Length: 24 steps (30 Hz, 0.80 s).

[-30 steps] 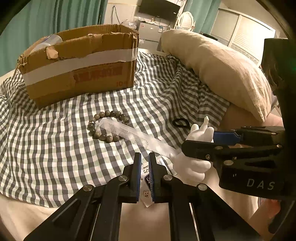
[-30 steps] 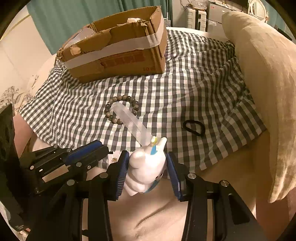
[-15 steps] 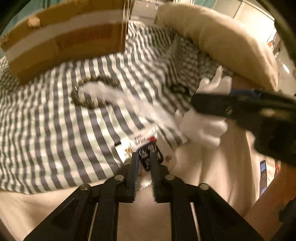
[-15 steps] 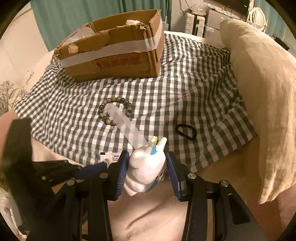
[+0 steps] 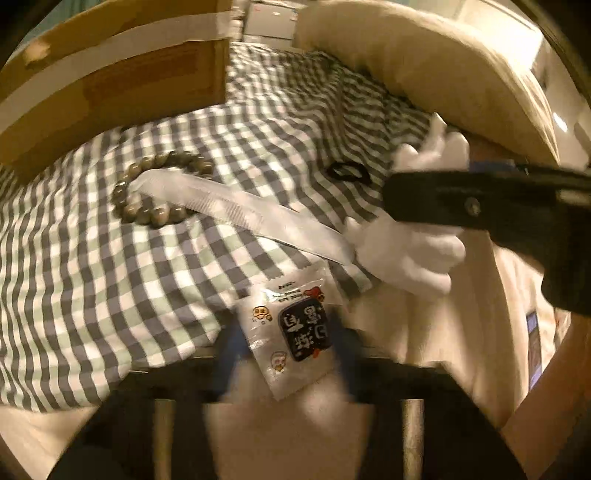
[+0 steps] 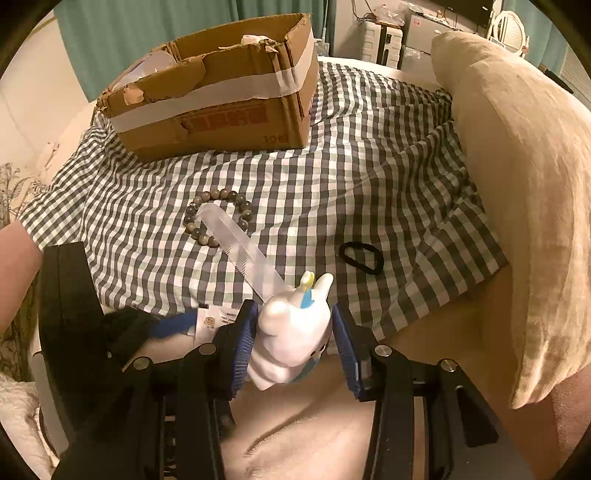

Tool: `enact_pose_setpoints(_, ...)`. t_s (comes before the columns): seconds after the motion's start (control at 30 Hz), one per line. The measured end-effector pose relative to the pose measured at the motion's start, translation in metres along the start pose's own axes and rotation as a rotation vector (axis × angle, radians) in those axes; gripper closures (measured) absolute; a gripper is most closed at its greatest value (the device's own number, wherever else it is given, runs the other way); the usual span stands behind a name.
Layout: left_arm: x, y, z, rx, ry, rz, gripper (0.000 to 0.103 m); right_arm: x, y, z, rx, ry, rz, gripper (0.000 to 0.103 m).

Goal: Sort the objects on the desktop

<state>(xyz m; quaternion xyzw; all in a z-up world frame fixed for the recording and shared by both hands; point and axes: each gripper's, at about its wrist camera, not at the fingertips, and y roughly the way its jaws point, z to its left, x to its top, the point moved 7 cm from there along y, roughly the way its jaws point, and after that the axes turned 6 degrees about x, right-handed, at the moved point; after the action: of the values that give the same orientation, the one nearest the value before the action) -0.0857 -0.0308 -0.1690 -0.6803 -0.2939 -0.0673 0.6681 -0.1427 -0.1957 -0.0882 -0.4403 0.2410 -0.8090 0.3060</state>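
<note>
Both grippers low at the near edge of the checked cloth (image 6: 369,177).
Right gripper (image 6: 293,341) pinches white toy (image 6: 291,332). Left gripper (image 5: 284,343) blurred, fingers spread around snack packet (image 5: 291,332). Comb (image 6: 240,247) lies across bead bracelet (image 6: 192,214), 11 o'clock of toy; box (image 6: 221,110) at 12.

A gray-and-white checked cloth (image 6: 369,177) is lying rumpled over a cream blanket (image 6: 314,435). A large beige pillow (image 6: 524,192) is resting along its right edge. Teal curtains (image 6: 155,33) are hanging behind, with white appliances (image 6: 417,33) standing beyond.
</note>
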Motion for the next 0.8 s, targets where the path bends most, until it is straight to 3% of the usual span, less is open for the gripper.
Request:
enact_pose_setpoints(0.07,0.001,-0.004,-0.001,-0.012,0.039,-0.014,0.093,0.000,-0.001,0.002,0.009,0.000,0.000,0.062)
enact_pose_setpoints(0.17,0.007,-0.012,0.004,-0.027,0.013,-0.041,0.097,0.000,-0.003,0.003,0.015,-0.003,-0.006,0.062)
enact_pose_setpoints(0.43,0.018,-0.027,0.004,-0.045,0.008,-0.079,0.099,0.003,-0.010,0.007,0.042,0.002,-0.028,0.062)
enact_pose_setpoints(0.63,0.027,-0.042,0.019,0.009,-0.030,-0.111,0.099,0.009,-0.019,0.010,0.057,-0.005,-0.051,0.062)
enact_pose_setpoints(0.8,0.054,-0.067,0.042,0.030,-0.043,-0.162,0.099,0.037,-0.035,0.022,0.096,-0.040,-0.082,0.062)
